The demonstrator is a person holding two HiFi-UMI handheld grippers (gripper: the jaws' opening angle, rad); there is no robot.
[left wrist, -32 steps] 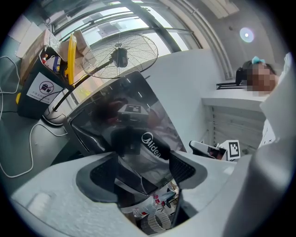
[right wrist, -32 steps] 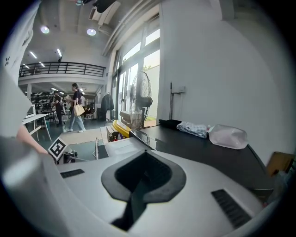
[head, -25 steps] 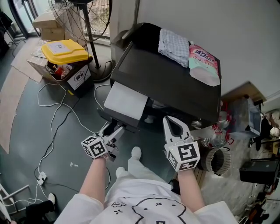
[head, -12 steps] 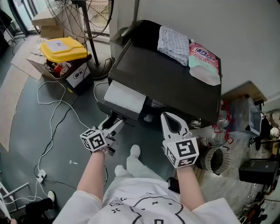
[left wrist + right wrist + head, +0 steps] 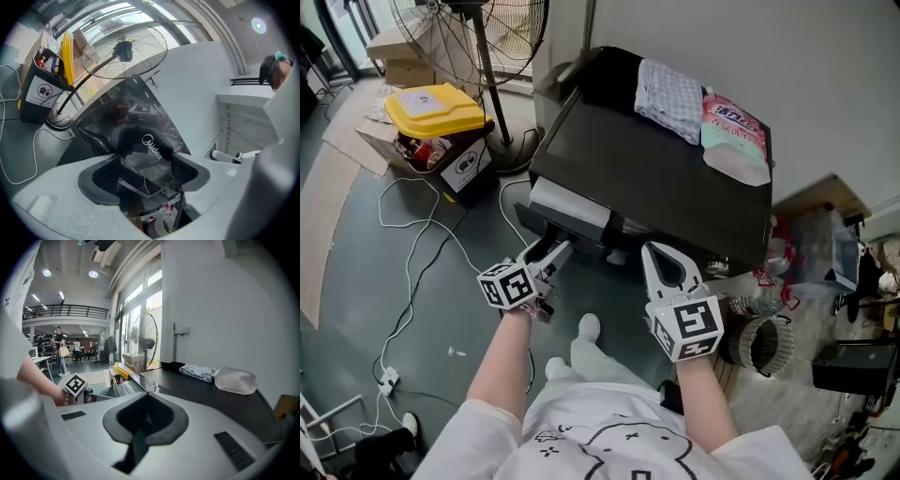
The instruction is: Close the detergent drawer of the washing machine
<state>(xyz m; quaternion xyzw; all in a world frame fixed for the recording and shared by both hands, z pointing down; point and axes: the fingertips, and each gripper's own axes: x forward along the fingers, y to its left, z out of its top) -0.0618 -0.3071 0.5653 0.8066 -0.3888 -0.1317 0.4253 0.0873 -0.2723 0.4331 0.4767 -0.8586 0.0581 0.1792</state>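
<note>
**Left gripper nose-on to the drawer**

Left gripper (image 5: 553,253) is right up at the drawer (image 5: 570,208), jaws a little way apart and closed on nothing. In its own view the gripper (image 5: 147,161) shows the glossy dark drawer front (image 5: 140,136), white logo and all, filling the gap between the two pads. Whether the tips actually touch that front, hard to call. The drawer sticks out from the upper left front of the washing machine (image 5: 656,178), pale grey top showing, not yet flush with the black body.

Over to the right gripper (image 5: 652,248): jaws pressed together, empty, held just in front of the machine's front edge, right of the drawer and apart from it. Its own view has the gripper (image 5: 147,394) looking along the black lid.

On that lid, at the back, a crumpled checked cloth (image 5: 672,86) with a pink pouch (image 5: 733,131) lying just beside it. Off to the left on the floor, a standing fan (image 5: 478,28), a bin (image 5: 436,108) with a yellow lid, and a white cable (image 5: 412,253) looping across the grey floor
</note>
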